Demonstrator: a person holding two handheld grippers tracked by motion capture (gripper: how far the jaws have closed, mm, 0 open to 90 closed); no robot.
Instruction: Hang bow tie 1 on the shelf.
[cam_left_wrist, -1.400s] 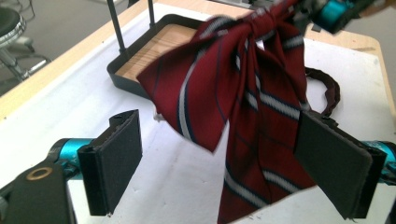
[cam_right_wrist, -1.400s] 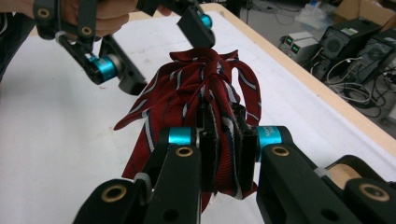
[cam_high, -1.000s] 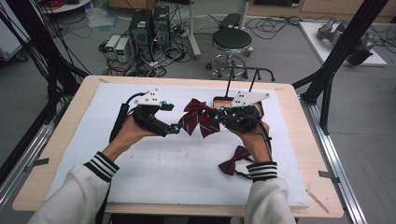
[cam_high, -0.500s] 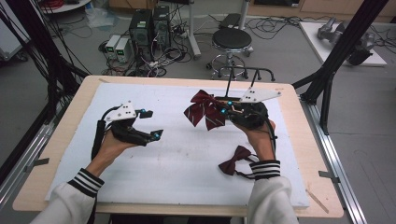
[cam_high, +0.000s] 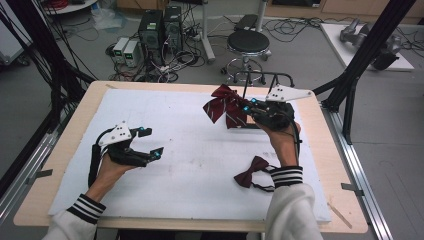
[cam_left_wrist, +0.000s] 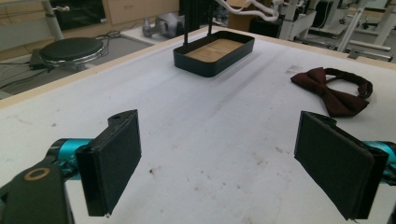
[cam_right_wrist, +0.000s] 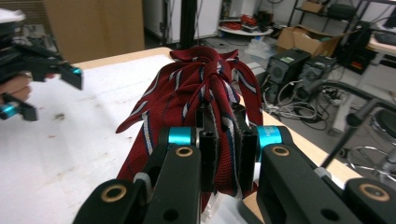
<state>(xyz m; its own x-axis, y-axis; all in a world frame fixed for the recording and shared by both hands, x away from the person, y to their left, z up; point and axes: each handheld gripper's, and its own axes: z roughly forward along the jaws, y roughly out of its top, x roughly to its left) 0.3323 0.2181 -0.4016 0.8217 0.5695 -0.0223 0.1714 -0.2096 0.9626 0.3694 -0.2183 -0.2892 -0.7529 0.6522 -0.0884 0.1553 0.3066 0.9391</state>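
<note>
Striped red bow tie: clamped in right gripper, held above the table's far right, over black tray. Left gripper: jaws apart, empty, near left. Plain maroon bow tie: lying near right.

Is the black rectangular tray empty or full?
Empty: the left gripper view shows the black rectangular tray with its bare wooden bottom and nothing inside.

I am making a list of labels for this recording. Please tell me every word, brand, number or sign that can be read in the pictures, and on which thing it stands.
No text can be read on anything.
Striped bow tie, plain bow tie, black tray, right gripper: no print.
Computer cases and cardboard box: any marking too small or blurred to read.
</note>
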